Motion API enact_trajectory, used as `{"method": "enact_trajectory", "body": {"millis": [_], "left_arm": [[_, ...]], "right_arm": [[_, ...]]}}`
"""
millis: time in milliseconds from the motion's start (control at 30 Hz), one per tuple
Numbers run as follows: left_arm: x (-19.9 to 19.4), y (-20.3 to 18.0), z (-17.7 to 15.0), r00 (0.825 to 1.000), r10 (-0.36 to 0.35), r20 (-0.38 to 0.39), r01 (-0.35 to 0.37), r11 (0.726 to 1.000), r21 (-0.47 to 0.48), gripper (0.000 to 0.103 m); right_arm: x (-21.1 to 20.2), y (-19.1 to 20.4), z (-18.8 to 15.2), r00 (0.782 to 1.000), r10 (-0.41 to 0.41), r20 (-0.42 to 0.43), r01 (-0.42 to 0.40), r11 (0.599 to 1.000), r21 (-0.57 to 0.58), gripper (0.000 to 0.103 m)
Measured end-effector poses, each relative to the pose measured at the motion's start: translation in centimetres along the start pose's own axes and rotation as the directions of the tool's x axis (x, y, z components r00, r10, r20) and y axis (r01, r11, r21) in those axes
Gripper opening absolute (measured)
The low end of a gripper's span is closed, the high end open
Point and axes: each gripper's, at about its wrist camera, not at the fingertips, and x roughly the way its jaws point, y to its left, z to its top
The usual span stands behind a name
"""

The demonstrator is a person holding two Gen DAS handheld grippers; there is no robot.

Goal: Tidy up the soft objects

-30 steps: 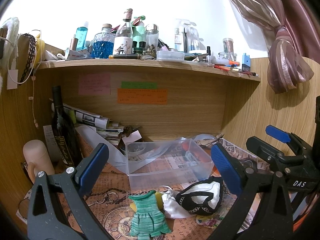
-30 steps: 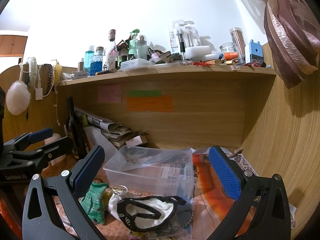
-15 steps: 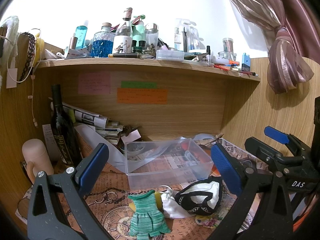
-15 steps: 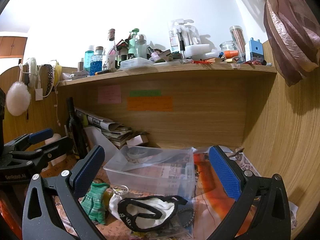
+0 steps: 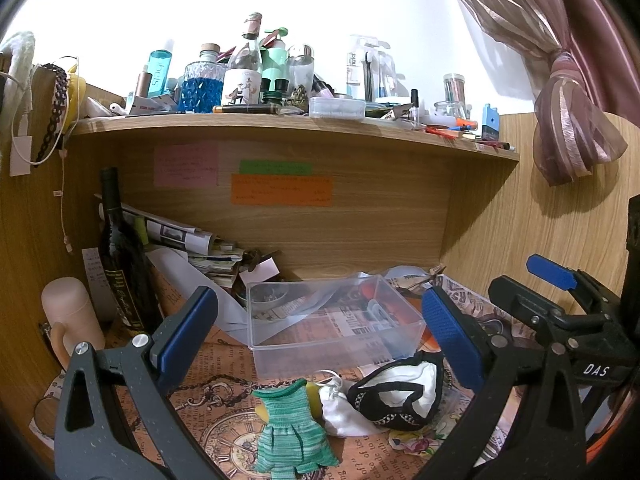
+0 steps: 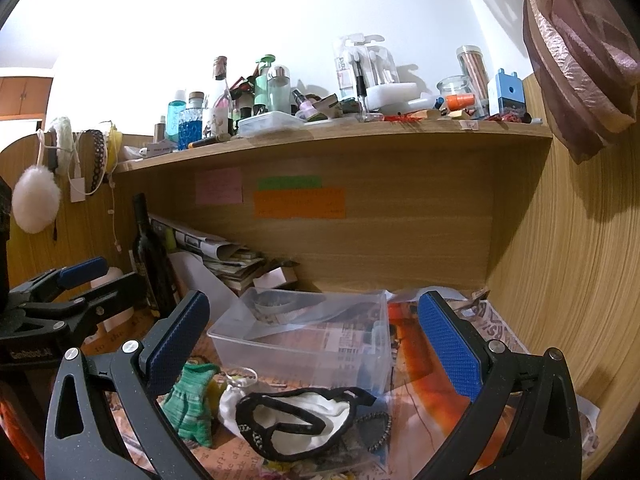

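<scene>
A green knitted doll dress [image 5: 290,432] lies on the patterned paper, also in the right wrist view [image 6: 190,404]. Beside it lie a white cloth [image 5: 338,414] and a black-trimmed white pouch [image 5: 400,394], also seen from the right [image 6: 298,420]. A clear plastic box [image 5: 328,320] stands open behind them, also in the right wrist view [image 6: 308,340]. My left gripper [image 5: 320,334] is open and empty above the soft items. My right gripper [image 6: 310,338] is open and empty, to the right of the left one.
A dark wine bottle [image 5: 120,256], a pink mug [image 5: 70,320] and stacked papers [image 5: 192,248] fill the back left. A cluttered shelf [image 5: 280,122] hangs above. Wooden walls close in left and right. A pink curtain [image 5: 568,120] hangs at right.
Both grippers have drifted slightly; the scene and objects stay as they were. Both jaws stay open.
</scene>
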Motion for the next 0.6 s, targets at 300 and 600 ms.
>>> {"method": "enact_trajectory", "body": {"millis": [300, 600], "left_arm": [[0.4, 0.2, -0.6, 1.0, -0.013, -0.027, 0.013, 1.0, 0.002, 0.103], [2.7, 1.9, -3.6, 0.986, 0.024, -0.165, -0.024, 1.0, 0.005, 0.103]], "right_arm": [[0.0, 0.1, -0.1, 1.0, -0.002, -0.005, 0.002, 1.0, 0.0, 0.103], [2.0, -0.5, -2.4, 0.991, 0.006, -0.137, -0.008, 1.0, -0.01, 0.103]]}}
